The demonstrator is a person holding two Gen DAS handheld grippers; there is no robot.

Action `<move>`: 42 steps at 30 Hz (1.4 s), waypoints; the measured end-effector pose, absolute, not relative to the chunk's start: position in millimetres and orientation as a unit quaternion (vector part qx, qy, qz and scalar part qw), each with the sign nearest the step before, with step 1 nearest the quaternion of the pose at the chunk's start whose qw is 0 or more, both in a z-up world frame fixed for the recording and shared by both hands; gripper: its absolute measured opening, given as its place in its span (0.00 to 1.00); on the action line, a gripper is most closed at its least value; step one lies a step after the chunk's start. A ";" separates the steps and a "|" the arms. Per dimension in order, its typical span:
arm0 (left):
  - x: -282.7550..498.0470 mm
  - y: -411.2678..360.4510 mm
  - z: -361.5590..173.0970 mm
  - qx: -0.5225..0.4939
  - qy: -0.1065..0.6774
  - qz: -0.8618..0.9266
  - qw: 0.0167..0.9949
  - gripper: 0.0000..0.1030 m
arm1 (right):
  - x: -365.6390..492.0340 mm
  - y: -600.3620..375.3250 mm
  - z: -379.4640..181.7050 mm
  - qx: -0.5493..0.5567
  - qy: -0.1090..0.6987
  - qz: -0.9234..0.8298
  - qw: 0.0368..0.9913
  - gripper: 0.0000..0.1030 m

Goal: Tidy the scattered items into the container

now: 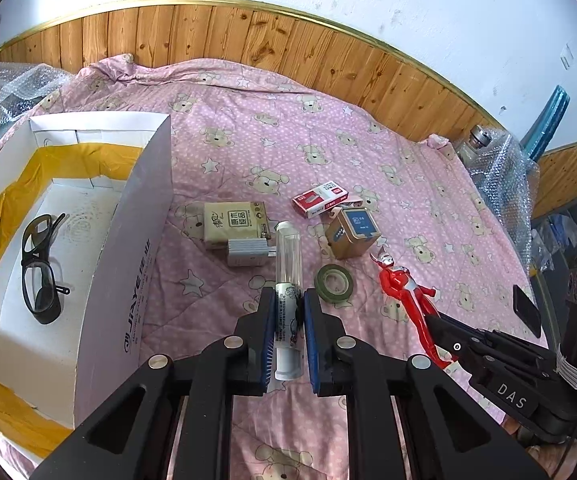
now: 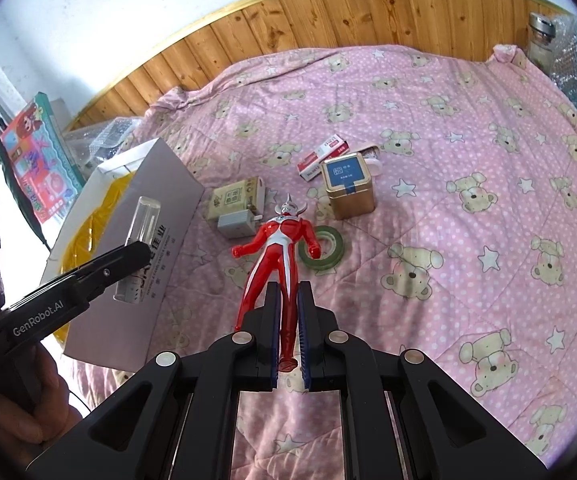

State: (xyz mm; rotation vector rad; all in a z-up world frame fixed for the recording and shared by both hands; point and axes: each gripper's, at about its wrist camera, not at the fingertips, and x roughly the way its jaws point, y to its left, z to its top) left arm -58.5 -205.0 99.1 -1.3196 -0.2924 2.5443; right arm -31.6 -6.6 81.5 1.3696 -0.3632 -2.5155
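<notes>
My left gripper (image 1: 288,300) is shut on a clear-capped white tube (image 1: 288,280), held above the pink quilt just right of the white box (image 1: 128,264). In the right wrist view that tube (image 2: 140,240) hangs in front of the box wall (image 2: 156,248). My right gripper (image 2: 288,292) is shut on the legs of a red and silver toy figure (image 2: 276,248), seen from the left as the figure (image 1: 404,296). Black glasses (image 1: 40,264) lie inside the box.
On the quilt lie a tissue pack (image 1: 234,224), a grey charger (image 1: 248,252), a green tape roll (image 1: 334,280), a gold tin with blue lid (image 1: 352,232) and a red staple box (image 1: 320,198). Bubble wrap and a bottle (image 1: 480,144) stand far right. A person's hand (image 2: 28,400) holds the left gripper.
</notes>
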 end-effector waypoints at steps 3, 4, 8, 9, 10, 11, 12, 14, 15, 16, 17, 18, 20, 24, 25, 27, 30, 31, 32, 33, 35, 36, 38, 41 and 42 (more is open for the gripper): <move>-54.9 -208.1 103.9 -0.449 -0.104 0.878 0.132 0.14 | -30.1 -11.7 85.9 0.467 -0.121 -0.866 0.130 0.08; -53.6 -209.1 105.2 -0.447 -0.105 0.878 0.132 0.14 | -29.6 -13.7 87.3 0.466 -0.120 -0.866 0.131 0.08; -48.3 -214.5 110.1 -0.442 -0.110 0.880 0.133 0.14 | -28.1 -24.4 94.4 0.461 -0.113 -0.869 0.139 0.08; -47.1 -216.2 111.3 -0.440 -0.112 0.881 0.133 0.14 | -27.9 -27.5 96.3 0.460 -0.111 -0.870 0.141 0.08; -45.6 -217.9 112.5 -0.439 -0.114 0.881 0.133 0.14 | -27.8 -30.5 98.3 0.458 -0.108 -0.871 0.143 0.08; -44.0 -219.8 113.9 -0.437 -0.114 0.883 0.133 0.14 | -27.7 -33.6 100.7 0.456 -0.106 -0.871 0.146 0.08; -42.6 -222.0 115.3 -0.435 -0.116 0.883 0.132 0.14 | -27.7 -36.7 103.0 0.454 -0.104 -0.872 0.148 0.08; -40.3 -226.2 118.0 -0.431 -0.121 0.884 0.131 0.14 | -27.7 -42.6 107.6 0.451 -0.101 -0.874 0.152 0.08; -39.1 -228.1 119.5 -0.429 -0.122 0.885 0.130 0.14 | -27.8 -45.6 109.9 0.449 -0.099 -0.874 0.155 0.08; -37.8 -230.1 121.0 -0.428 -0.123 0.886 0.130 0.14 | -27.8 -48.5 112.1 0.448 -0.097 -0.875 0.157 0.08; -36.5 -232.2 122.5 -0.425 -0.125 0.887 0.130 0.14 | -27.8 -52.0 114.7 0.445 -0.095 -0.876 0.160 0.08; -35.0 -234.7 123.9 -0.423 -0.126 0.888 0.129 0.14 | -27.8 -55.3 117.0 0.443 -0.094 -0.877 0.162 0.08; -32.7 -239.5 126.4 -0.420 -0.129 0.889 0.128 0.14 | -27.8 -61.0 120.3 0.441 -0.091 -0.877 0.166 0.08; -29.0 -248.3 130.9 -0.414 -0.136 0.891 0.126 0.14 | -27.7 -72.6 126.3 0.437 -0.084 -0.879 0.173 0.08; -28.1 -250.7 132.2 -0.412 -0.137 0.892 0.125 0.14 | -27.7 -75.4 127.8 0.436 -0.082 -0.879 0.175 0.08; -26.8 -255.0 134.5 -0.410 -0.140 0.893 0.124 0.14 | -27.7 -81.0 130.8 0.434 -0.080 -0.879 0.179 0.08; -24.1 -262.2 137.6 -0.406 -0.143 0.894 0.120 0.14 | -27.5 -90.5 135.5 0.431 -0.076 -0.880 0.185 0.08; -23.1 -264.5 138.6 -0.405 -0.145 0.895 0.120 0.14 | -27.5 -93.5 137.0 0.430 -0.074 -0.880 0.188 0.08; -22.2 -267.0 139.6 -0.403 -0.146 0.896 0.118 0.14 | -27.5 -96.5 138.4 0.429 -0.072 -0.880 0.190 0.08; -21.3 -269.6 140.6 -0.402 -0.146 0.896 0.117 0.14 | -27.8 -99.1 139.5 0.428 -0.071 -0.880 0.192 0.08; -19.5 -274.9 142.2 -0.400 -0.149 0.897 0.115 0.14 | -28.1 -105.3 141.8 0.427 -0.069 -0.880 0.197 0.08; -18.6 -277.4 142.8 -0.399 -0.149 0.898 0.113 0.14 | -28.2 -108.6 143.0 0.426 -0.068 -0.880 0.200 0.08; -17.3 -282.7 143.6 -0.398 -0.151 0.898 0.111 0.14 | -28.3 -115.1 145.1 0.425 -0.065 -0.879 0.204 0.08; -15.8 -290.0 144.1 -0.397 -0.154 0.898 0.107 0.14 | -28.5 -123.5 148.0 0.423 -0.063 -0.880 0.210 0.08; -15.3 -292.6 144.3 -0.397 -0.155 0.899 0.105 0.14 | -28.7 -125.9 149.0 0.422 -0.062 -0.879 0.211 0.08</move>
